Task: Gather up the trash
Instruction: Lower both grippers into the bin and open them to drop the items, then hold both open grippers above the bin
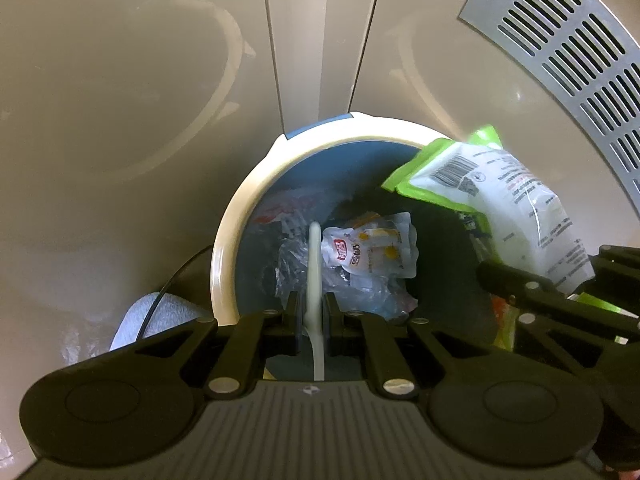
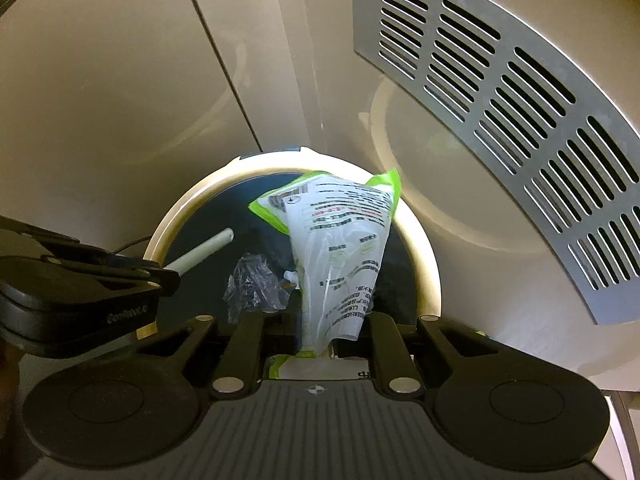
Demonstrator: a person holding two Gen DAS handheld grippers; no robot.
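A: Left to right, then. The left gripper [image 1: 311, 322] is pinched narrow on a cream stick [image 1: 315, 264], which points down over the open bin [image 1: 224, 248]. What worries you?

B: The stick is thin and smooth and only its middle is caught. If it pivots on release it could land across the bin's cream rim instead of dropping among the clear plastic [image 1: 360, 292] and the crumpled snack wrapper [image 1: 372, 252] at the bottom.

A: And to the right?

B: The right gripper [image 2: 318, 326] has the green-edged white packet [image 2: 340, 248] between its jaws, hanging over the bin's right half. The jaws look slightly parted, yet the packet sits upright, so I judge it lightly held or just about free.

A: The risk?

B: In the left wrist view its far corner reaches past the rim toward the vent grille [image 1: 568, 60]. It is light and stiff; freed at a tilt, it may slide outward and fall on the floor beside the bin.

A: Anything else?

B: The two grippers hang near each other above one opening. Crowding could knock the packet sideways.
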